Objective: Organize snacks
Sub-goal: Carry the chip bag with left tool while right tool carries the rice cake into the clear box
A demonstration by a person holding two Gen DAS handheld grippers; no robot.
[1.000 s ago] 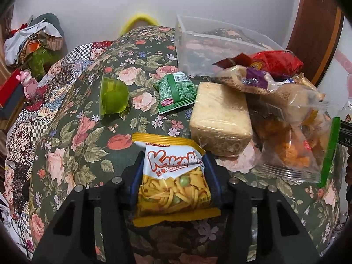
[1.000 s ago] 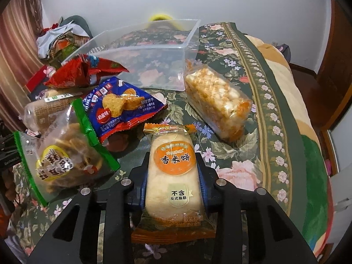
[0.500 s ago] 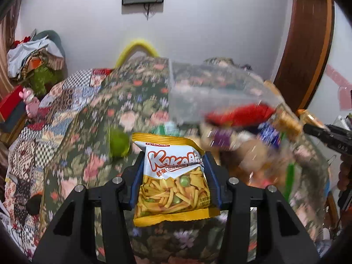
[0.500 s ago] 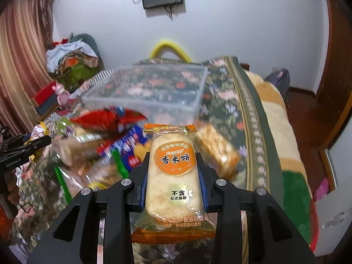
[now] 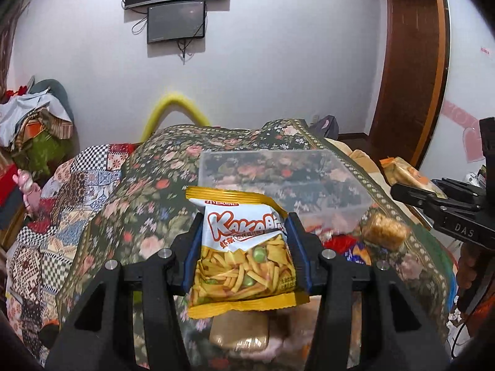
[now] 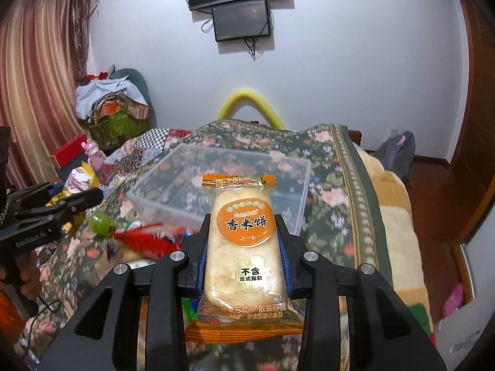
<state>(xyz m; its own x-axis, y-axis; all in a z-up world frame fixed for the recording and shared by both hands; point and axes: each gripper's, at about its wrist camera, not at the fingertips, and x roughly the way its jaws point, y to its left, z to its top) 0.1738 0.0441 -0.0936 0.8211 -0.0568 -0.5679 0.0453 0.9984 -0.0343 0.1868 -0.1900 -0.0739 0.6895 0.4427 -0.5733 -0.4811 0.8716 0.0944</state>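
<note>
My left gripper (image 5: 244, 228) is shut on a yellow-and-white Kaka snack bag (image 5: 244, 253) and holds it in the air above the bed. My right gripper (image 6: 244, 232) is shut on an orange rice cracker pack (image 6: 244, 247), also lifted. A clear plastic bin (image 5: 278, 179) stands empty on the floral bedspread ahead of both grippers; it also shows in the right wrist view (image 6: 222, 185). The right gripper with its pack shows at the right edge of the left wrist view (image 5: 433, 198). The left gripper shows at the left of the right wrist view (image 6: 55, 204).
Loose snacks lie below on the bedspread: a red bag (image 6: 145, 238), a green jelly cup (image 6: 100, 224), a beige cracker pack (image 5: 239, 330) and a golden snack pack (image 5: 383, 232). Clothes are piled at the left (image 6: 111, 99). A wooden door (image 5: 408, 61) stands at the right.
Both grippers have risen from the bedspread with their packs and tilted up, so the wall and screens show. The snack pile has dropped low in both views.
</note>
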